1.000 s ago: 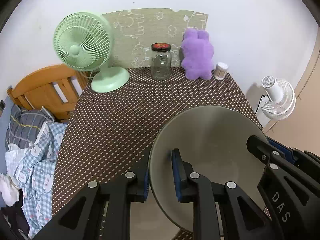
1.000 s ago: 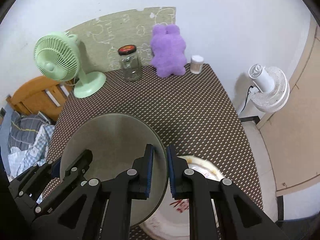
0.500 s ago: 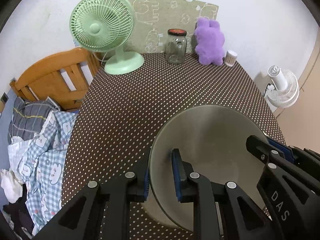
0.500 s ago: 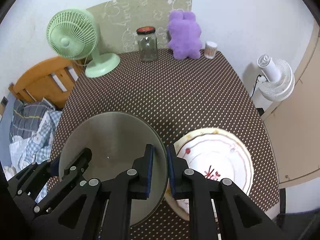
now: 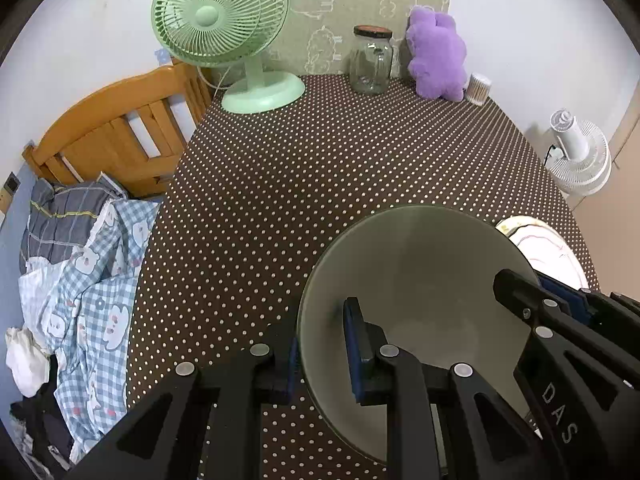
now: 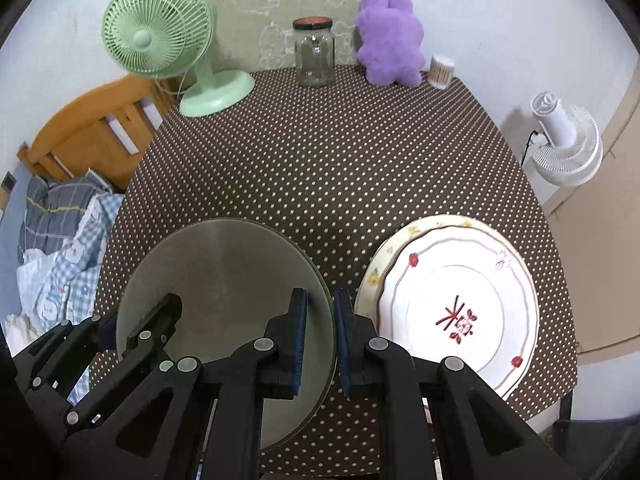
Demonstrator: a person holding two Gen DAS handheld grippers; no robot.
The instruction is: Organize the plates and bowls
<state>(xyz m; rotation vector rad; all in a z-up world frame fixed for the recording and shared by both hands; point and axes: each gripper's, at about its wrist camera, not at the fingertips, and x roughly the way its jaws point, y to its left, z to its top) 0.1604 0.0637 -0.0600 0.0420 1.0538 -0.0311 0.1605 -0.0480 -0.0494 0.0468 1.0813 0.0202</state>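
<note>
Both grippers hold one big round plate (image 5: 420,280) by its rim. The left gripper (image 5: 320,356) bites the plate's left edge, with one blue pad under the rim and one on top. The right gripper (image 6: 320,340) bites the right edge the same way. Both sets of jaws are squeezed almost shut, with only the thin rim between the pads.

The plate is grey-green, smooth and dull, and shaped like a shallow dish. It hangs over the near part of the desk (image 6: 340,160).

Just to the right of it lies a stack of two plates on the desk. The top plate (image 6: 460,308) is white and shiny, with thin red rings, small red flowers and a red mark in the middle. The bottom plate (image 6: 380,264) is cream with little yellow flowers, and only its edge peeks out.

The desk wears a brown cloth with small white dots. At the far end stand a green fan (image 5: 224,28), a glass jar (image 5: 370,62) with a dark lid, and a fluffy purple toy (image 5: 438,56).
</note>
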